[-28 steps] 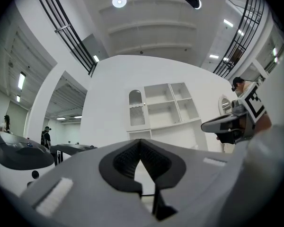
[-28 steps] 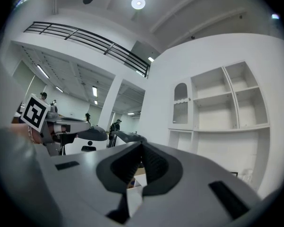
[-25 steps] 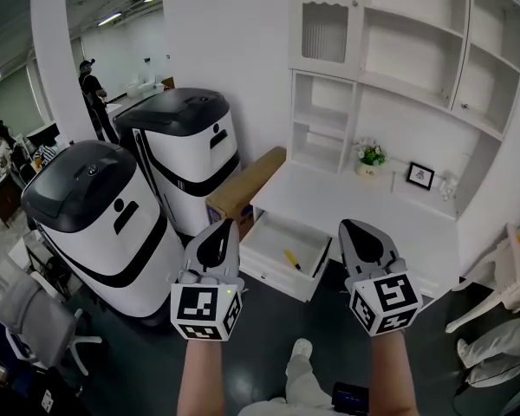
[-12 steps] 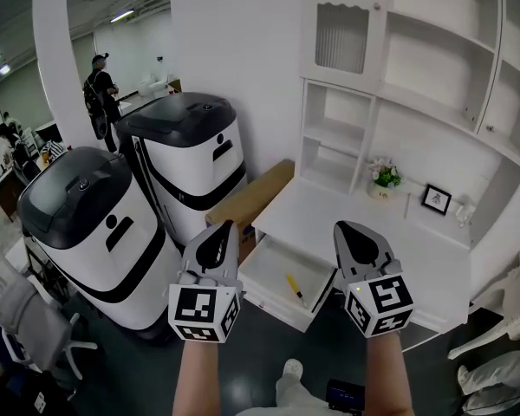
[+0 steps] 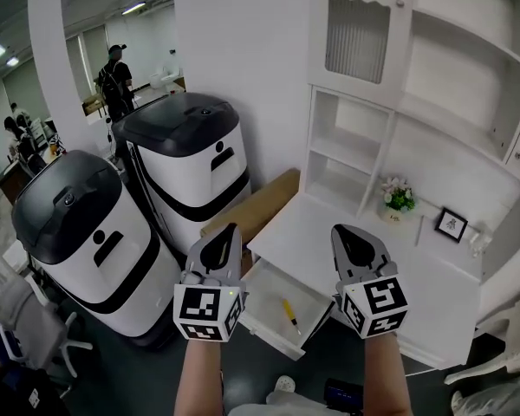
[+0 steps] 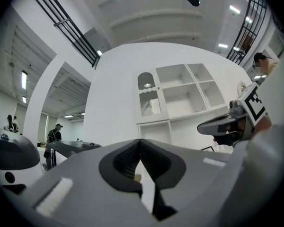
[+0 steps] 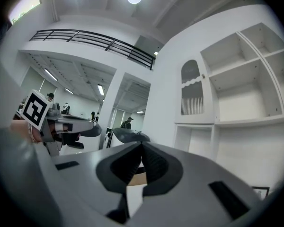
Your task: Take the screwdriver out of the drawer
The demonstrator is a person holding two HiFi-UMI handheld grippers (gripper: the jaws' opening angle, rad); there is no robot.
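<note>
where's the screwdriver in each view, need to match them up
Head view: the screwdriver lies in the open drawer, lower centre.
Left gripper view: not in it.
Right gripper view: not in it.
Shared landmark: the slatted cabinet door shows in all three views.

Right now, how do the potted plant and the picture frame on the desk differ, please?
The potted plant is green and bushy; the picture frame is flat with a dark border. The plant stands left of the frame, nearer the shelves. Both sit at the back of the white desk.
</note>
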